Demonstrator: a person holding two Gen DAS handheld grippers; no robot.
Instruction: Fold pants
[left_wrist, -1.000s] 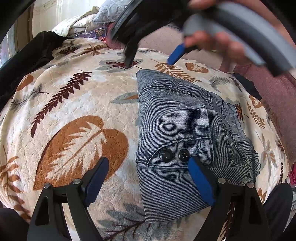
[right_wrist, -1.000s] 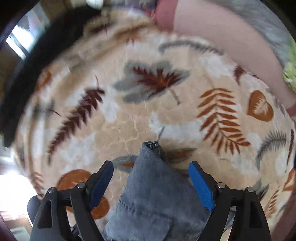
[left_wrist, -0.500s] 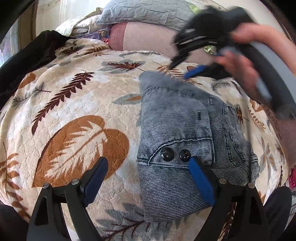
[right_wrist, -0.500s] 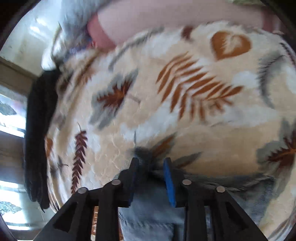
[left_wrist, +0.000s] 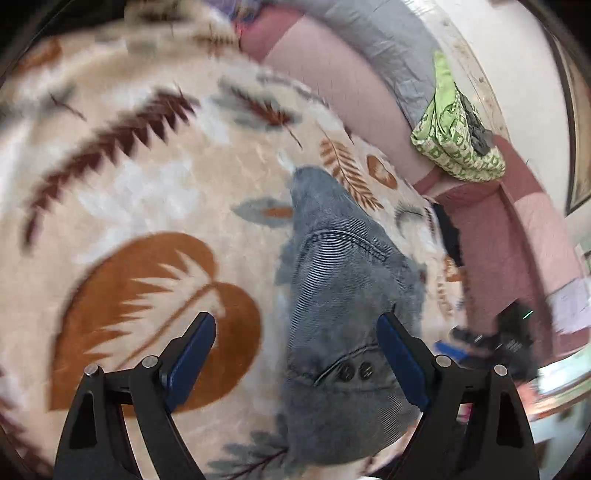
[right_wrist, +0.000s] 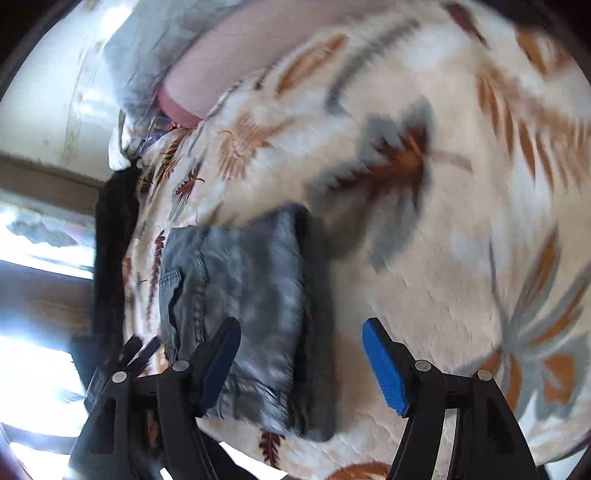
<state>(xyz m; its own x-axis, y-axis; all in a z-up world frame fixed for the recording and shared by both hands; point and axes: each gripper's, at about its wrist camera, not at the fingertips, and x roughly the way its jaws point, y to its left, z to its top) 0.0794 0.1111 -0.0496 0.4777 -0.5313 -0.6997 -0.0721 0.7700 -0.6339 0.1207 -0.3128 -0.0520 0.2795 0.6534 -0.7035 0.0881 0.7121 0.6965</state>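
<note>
The folded grey-blue denim pants (left_wrist: 343, 295) lie flat on the leaf-patterned blanket (left_wrist: 147, 177), two dark buttons facing up. My left gripper (left_wrist: 295, 358) hovers open over their near end, and its right finger (left_wrist: 399, 362) is above the denim without pressing it. In the right wrist view the pants (right_wrist: 251, 295) are a compact stacked bundle. My right gripper (right_wrist: 303, 365) is above the bundle's right edge with its jaws opening, and the pads grip nothing. The right gripper also shows as a dark blur (left_wrist: 495, 339) at the lower right of the left wrist view.
A pink bolster (left_wrist: 332, 85) and a grey pillow (left_wrist: 369, 33) line the bed's far side, with a green patterned cloth (left_wrist: 454, 136) beside them. A black garment (right_wrist: 110, 251) lies along the blanket's edge by a bright window (right_wrist: 33, 387).
The right gripper left the far end of the pants, pinched nearly shut, then spread again as it swung to their right side. The left gripper rolled and shifted, still open.
</note>
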